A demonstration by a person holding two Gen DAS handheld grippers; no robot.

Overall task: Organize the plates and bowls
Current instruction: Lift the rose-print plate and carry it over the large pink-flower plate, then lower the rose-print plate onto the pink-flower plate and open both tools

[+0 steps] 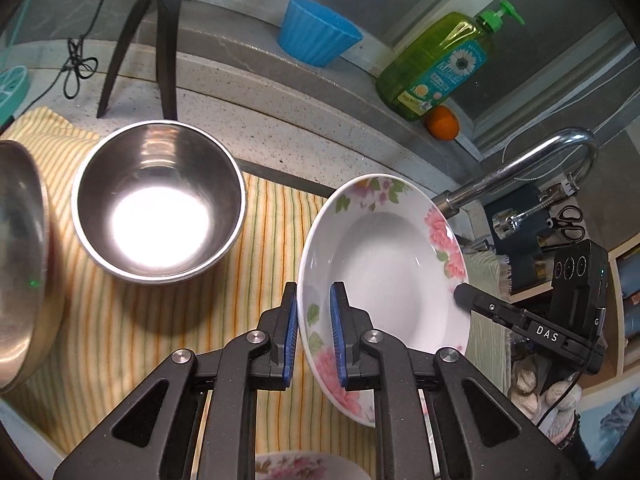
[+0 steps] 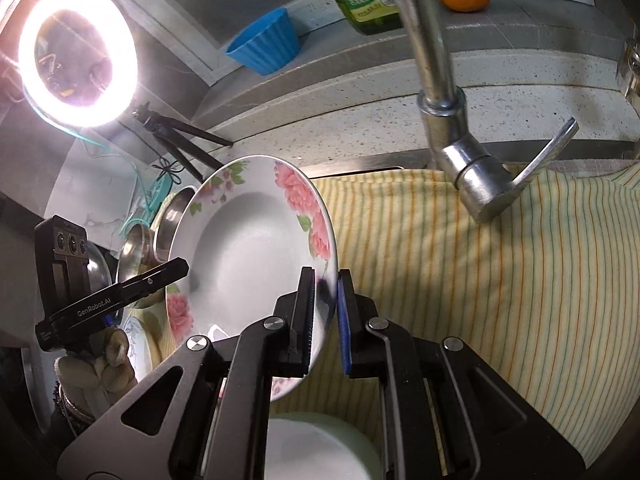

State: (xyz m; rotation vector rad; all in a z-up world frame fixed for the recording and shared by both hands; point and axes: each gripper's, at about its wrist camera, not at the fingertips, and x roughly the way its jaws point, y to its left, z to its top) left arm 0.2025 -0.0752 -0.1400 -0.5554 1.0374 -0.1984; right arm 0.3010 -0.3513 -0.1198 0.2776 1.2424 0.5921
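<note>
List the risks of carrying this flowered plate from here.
1. The left gripper and right gripper each pinch only the thin rim of the floral plate, which is tilted on edge; if the hands drift apart or twist, it may slip.
2. The faucet stands close by; a swing toward it could chip the plate.
3. The steel bowl sits near on the striped cloth, leaving little setting-down room.

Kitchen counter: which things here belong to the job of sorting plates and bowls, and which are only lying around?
For the job:
- flowered plate, gripped at its rim by both the left gripper and the right gripper
- steel bowl
- second flowered plate, below

Just lying about:
- blue cup
- soap bottle
- orange
- tap
- ring light
- striped cloth
</note>
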